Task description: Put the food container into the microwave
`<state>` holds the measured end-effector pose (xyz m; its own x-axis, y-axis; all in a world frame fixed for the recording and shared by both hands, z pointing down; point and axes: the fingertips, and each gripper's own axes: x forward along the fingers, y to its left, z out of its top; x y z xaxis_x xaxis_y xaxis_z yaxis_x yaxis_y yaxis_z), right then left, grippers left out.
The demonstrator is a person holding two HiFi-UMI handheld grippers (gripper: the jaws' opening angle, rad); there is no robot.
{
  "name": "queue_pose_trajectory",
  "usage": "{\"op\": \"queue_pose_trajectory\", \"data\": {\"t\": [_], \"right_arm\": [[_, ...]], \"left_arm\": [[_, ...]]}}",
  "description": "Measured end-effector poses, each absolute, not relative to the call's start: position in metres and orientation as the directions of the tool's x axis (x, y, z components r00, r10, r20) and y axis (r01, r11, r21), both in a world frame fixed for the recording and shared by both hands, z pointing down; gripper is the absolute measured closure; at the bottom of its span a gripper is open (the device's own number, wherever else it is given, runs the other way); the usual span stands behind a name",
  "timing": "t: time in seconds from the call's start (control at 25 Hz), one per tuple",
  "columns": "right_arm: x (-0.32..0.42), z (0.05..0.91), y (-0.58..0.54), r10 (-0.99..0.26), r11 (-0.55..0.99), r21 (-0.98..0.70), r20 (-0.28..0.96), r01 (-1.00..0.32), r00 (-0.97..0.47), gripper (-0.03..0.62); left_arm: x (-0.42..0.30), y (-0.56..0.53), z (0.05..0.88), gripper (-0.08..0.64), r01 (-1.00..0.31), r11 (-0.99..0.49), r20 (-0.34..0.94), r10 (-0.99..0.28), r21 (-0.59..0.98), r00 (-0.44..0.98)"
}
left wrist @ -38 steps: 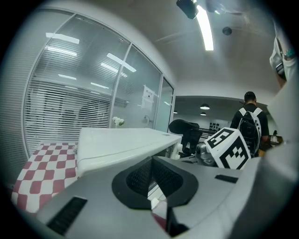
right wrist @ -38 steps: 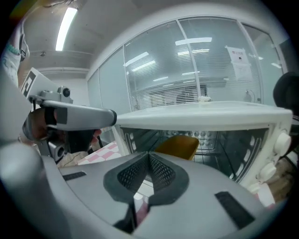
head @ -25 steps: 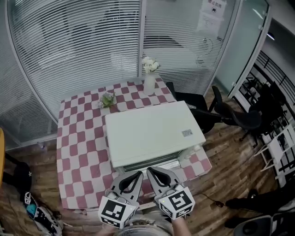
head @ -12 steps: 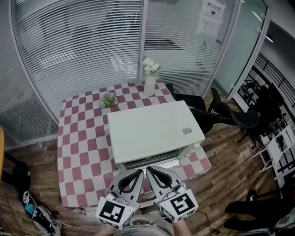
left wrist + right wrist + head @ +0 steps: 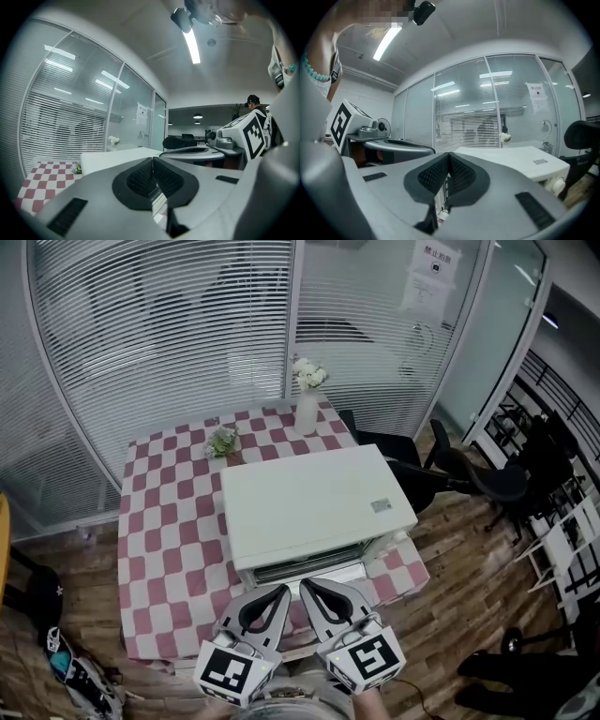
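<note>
Hovering side by side just near of the white box-shaped microwave on the red-and-white checked tablecloth, the left gripper and right gripper were both closed and empty. No food container showed. It might have been inside the microwave or out of view, so checking there first seemed wise.

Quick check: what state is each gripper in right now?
Left gripper: closed, nothing between its jaws.
Right gripper: closed, nothing between its jaws.
</note>
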<state>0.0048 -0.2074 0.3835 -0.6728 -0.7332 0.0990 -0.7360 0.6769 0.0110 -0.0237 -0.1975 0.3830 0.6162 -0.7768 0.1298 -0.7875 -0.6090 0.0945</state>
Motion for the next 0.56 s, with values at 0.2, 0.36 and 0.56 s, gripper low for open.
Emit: {"op": "queue_pose_trajectory", "data": {"t": [0.2, 0.36, 0.56], "right_arm": [[0.0054, 0.3827, -0.2064, -0.729, 0.681, 0.012, 0.1, -0.732, -0.677, 0.6], [0.0058, 0.3836, -0.2043, -0.728, 0.683, 0.016, 0.106, -0.73, -0.678, 0.6], [0.0077, 0.3846, -0.2024, -0.732, 0.678, 0.018, 0.106, -0.734, -0.673, 0.6]], "left_arm": [[-0.0226, -0.198, 0.3801, 0.548, -0.792, -0.604, 0.119, -0.783, 0.09, 0.611], [-0.0228, -0.1985, 0.3783, 0.548, -0.798, -0.595, 0.117, -0.79, 0.093, 0.602], [-0.0212, -0.1956, 0.3823, 0.548, -0.793, -0.601, 0.12, -0.784, 0.096, 0.609]]}}
